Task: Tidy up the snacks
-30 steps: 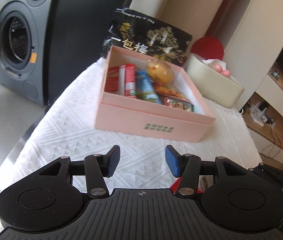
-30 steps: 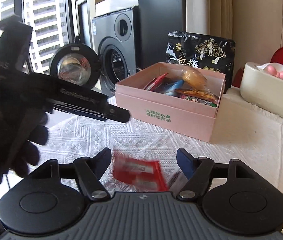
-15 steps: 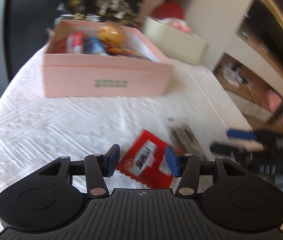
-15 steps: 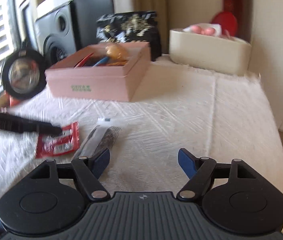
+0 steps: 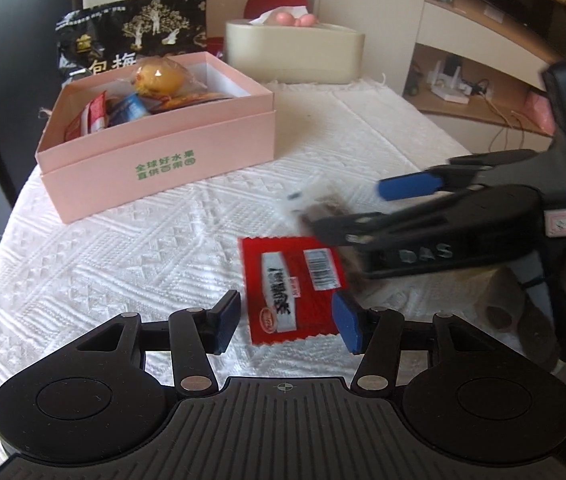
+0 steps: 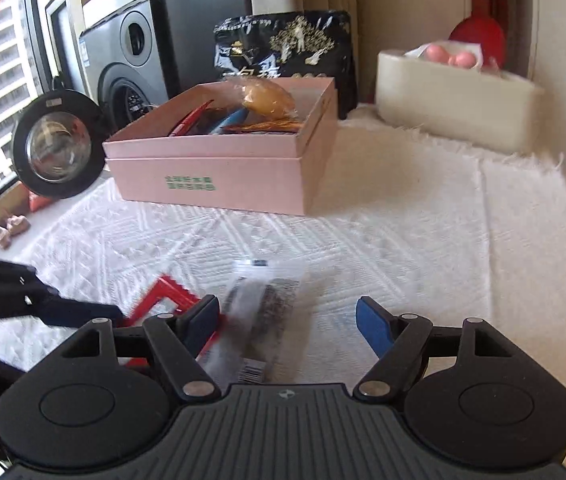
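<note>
Clearly both grippers are lining up for a pickup in front of the pink box, which already holds several snacks and is probably where the loose ones belong. The left gripper hangs over the red packet, lying flat on the white cloth nearer than the box; its jaws are opening, astride the packet without pressing it. The right gripper stands wide and empty over the clear packet with dark contents, just beside the red one, also box-side forward. Each packet suits a flat pinch from above, I judge.
</note>
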The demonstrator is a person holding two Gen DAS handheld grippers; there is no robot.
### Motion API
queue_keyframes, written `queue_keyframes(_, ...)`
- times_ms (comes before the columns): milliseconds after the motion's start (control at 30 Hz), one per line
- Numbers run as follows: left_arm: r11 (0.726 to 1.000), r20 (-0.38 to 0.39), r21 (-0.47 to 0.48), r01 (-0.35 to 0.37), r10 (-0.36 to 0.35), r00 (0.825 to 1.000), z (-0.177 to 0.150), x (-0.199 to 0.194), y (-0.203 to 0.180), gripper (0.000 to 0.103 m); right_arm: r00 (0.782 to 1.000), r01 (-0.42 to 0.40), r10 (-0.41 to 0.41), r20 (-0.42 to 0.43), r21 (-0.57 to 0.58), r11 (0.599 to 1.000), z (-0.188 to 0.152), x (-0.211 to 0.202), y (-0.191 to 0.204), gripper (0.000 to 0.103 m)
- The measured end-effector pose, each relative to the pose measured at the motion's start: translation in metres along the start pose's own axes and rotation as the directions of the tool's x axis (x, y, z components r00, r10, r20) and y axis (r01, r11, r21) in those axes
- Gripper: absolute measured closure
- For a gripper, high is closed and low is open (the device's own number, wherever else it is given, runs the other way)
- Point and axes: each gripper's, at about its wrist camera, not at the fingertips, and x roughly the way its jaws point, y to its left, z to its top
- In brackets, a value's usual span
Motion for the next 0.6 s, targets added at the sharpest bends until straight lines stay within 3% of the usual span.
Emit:
queue_keyframes(233,0.998,0.013,0.006,-0.055,0.054,0.998,0.011,0.010,-0.003,0.047,0.999,0.047,-0.048,0.020,0.049,0.998,-0.013,-0.018,-0.031,0.026)
queue_keyframes(467,0.998,0.013,0.042,-0.042,0.041,0.999,0.015,0.015,-0.011,0.048,0.996,-0.085,0.083,0.025,0.107,0.991,-0.017,-0.037,-0.037,0.027)
queue_keyframes(600,0.999,0.012,0.030,-0.038,0.038,0.999,0.013,0.014,-0.008,0.047,0.997,-0.076,0.077,-0.012,0.067,0.995,-0.018,-0.031,-0.031,0.026)
